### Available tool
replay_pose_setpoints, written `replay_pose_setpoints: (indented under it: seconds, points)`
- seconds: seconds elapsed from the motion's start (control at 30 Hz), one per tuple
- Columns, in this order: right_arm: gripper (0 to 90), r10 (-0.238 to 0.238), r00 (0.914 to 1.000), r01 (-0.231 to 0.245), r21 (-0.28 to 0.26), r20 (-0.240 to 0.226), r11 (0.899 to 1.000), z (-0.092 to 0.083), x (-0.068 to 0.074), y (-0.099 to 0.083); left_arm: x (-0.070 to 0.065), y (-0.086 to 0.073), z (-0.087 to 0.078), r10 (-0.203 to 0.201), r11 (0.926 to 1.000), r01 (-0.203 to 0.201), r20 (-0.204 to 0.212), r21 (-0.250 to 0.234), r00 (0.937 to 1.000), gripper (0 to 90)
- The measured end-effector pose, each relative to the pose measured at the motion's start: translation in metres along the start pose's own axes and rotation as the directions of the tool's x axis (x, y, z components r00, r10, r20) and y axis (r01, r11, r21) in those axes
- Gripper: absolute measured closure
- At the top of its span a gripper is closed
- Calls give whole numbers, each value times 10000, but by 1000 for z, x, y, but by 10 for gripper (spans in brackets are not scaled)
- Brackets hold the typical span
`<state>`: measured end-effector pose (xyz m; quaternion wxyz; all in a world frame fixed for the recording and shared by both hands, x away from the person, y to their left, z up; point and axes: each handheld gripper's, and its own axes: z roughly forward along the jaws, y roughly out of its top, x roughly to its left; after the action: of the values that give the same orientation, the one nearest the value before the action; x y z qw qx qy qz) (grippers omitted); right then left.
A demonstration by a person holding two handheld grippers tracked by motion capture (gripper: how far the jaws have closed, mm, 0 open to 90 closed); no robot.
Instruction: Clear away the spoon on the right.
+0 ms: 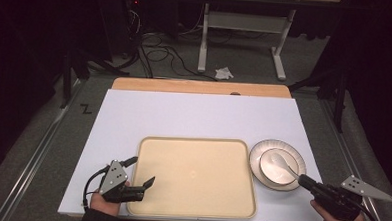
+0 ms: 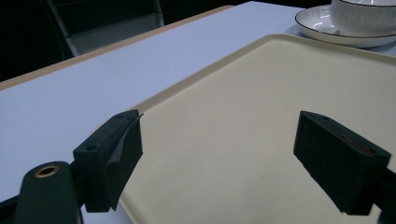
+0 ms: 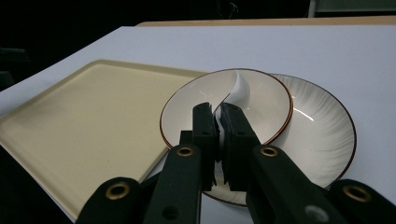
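A white bowl (image 1: 277,169) (image 3: 261,100) stands on a white ribbed plate (image 1: 295,152) (image 3: 322,126) on the table's right side. A white spoon (image 1: 282,163) (image 3: 240,88) lies in the bowl, its handle toward me. My right gripper (image 1: 303,181) (image 3: 218,116) is shut on the spoon's handle at the bowl's near rim. A cream tray (image 1: 196,175) (image 2: 261,116) (image 3: 84,116) lies bare at the middle front. My left gripper (image 1: 140,172) (image 2: 219,140) is open over the tray's near left corner, one jaw outside the rim and one above the tray, nothing between them.
The white table top (image 1: 199,115) reaches back to a wooden strip (image 1: 200,86). Beyond it lie floor cables (image 1: 161,54), a crumpled paper (image 1: 224,72) and a white table frame (image 1: 242,27). A dark room surrounds the table.
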<state>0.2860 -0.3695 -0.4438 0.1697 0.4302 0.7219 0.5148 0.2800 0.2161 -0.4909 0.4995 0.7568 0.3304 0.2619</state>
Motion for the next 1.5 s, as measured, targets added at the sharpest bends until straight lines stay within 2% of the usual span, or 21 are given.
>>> replay_pose_setpoints:
  seconds: [0.2, 0.37, 0.57, 1.1, 1.5]
  points:
    - [870, -310, 9995, 311, -499, 31, 9983, -3, 10, 7, 0, 0, 0, 1, 10000, -1, -1, -3, 10000, 159]
    - [870, -724, 9974, 718, -866, -27, 9937, -3, 24, 15, 0, 0, 0, -2, 10000, 2, -2, -6, 10000, 159]
    - [870, -1117, 9933, 1078, -1130, -282, 9877, 11, 45, 21, 0, 0, 0, 5, 10000, -5, 16, -11, 10000, 159]
    - [870, -1486, 9833, 1445, -463, -1052, 9884, 72, 83, 16, 1, 0, -1, -15, 10000, 16, 42, -70, 10000, 159]
    - [869, -1653, 9775, 1652, -115, -1310, 9862, 98, 102, 14, 1, 0, -1, -11, 9999, 11, 45, -119, 10000, 159]
